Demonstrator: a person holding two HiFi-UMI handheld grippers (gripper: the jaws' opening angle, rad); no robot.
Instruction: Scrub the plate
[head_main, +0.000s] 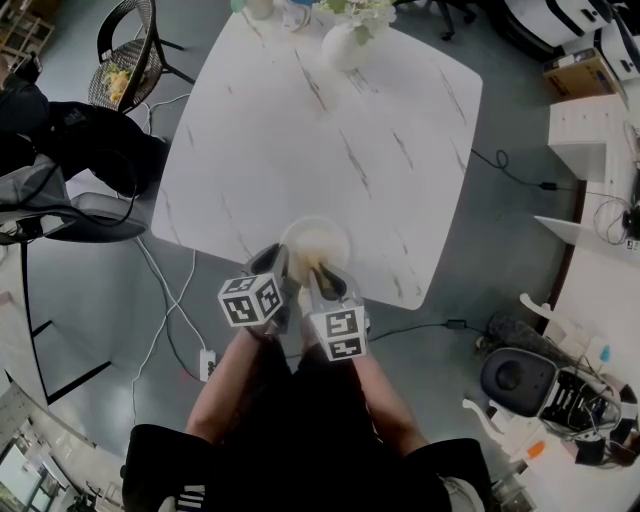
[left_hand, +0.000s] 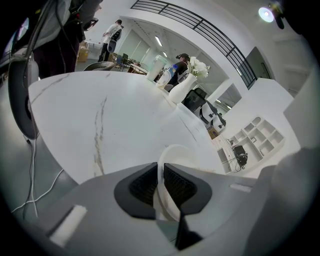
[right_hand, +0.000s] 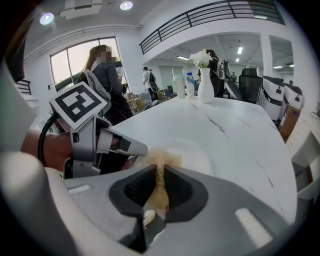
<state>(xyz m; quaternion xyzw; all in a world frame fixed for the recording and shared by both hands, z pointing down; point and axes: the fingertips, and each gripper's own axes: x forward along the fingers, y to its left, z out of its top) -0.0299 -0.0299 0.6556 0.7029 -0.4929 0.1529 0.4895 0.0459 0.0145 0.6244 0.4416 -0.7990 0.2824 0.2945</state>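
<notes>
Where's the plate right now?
Head view: the plate is at the white table's near edge, rim pinched by the left gripper, right gripper's tan scrubber on it.

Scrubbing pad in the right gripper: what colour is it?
Light tan; the scrubbing pad shows best in the right gripper view.

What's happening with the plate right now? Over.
Left gripper shut on plate rim. Right gripper shut on tan scrubber, touching plate. Plate at table's near edge. Vase far off, nothing in the way.
</notes>
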